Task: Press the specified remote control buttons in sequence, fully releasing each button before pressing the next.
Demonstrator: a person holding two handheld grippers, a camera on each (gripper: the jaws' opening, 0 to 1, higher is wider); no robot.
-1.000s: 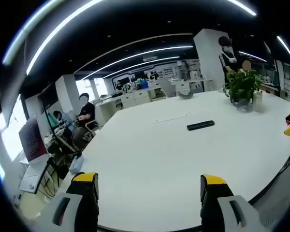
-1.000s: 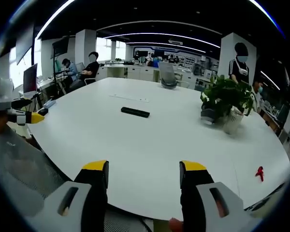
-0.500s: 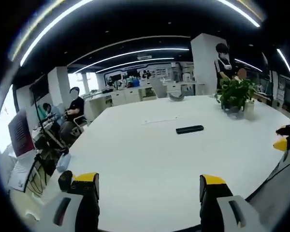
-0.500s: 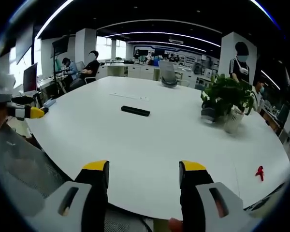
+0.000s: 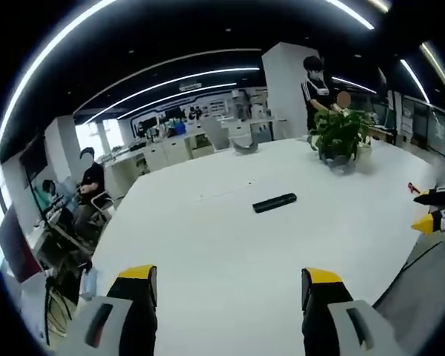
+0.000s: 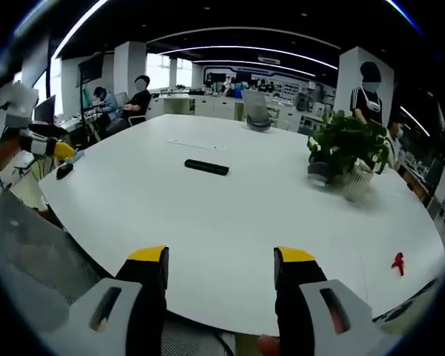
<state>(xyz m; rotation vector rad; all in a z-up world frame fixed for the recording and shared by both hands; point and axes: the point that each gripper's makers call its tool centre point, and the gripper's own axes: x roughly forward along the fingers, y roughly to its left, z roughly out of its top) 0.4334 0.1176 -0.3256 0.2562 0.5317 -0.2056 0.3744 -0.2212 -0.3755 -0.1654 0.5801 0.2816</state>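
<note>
A black remote control (image 5: 274, 202) lies flat near the middle of a large white table (image 5: 208, 252); the same remote (image 6: 206, 167) appears in the right gripper view, well beyond the jaws. My left gripper (image 5: 224, 280) is open over the near table edge, nothing between its yellow-tipped jaws. My right gripper (image 6: 219, 261) is open too, hovering at the table's front edge. The left gripper (image 6: 46, 142) enters the right gripper view from the left, and the right gripper (image 5: 432, 215) enters the left gripper view from the right.
A potted green plant (image 6: 345, 152) stands on the table right of the remote. A small red object (image 6: 397, 263) lies near the right edge. A thin white strip (image 6: 196, 144) lies beyond the remote. Seated people (image 6: 137, 100) and desks sit off the far left; a mesh chair back (image 6: 30, 259) is near.
The left gripper view has swung right and forward over the table, so the remote sits nearer its centre. In the right gripper view the left gripper has risen and moved in over the table edge.
</note>
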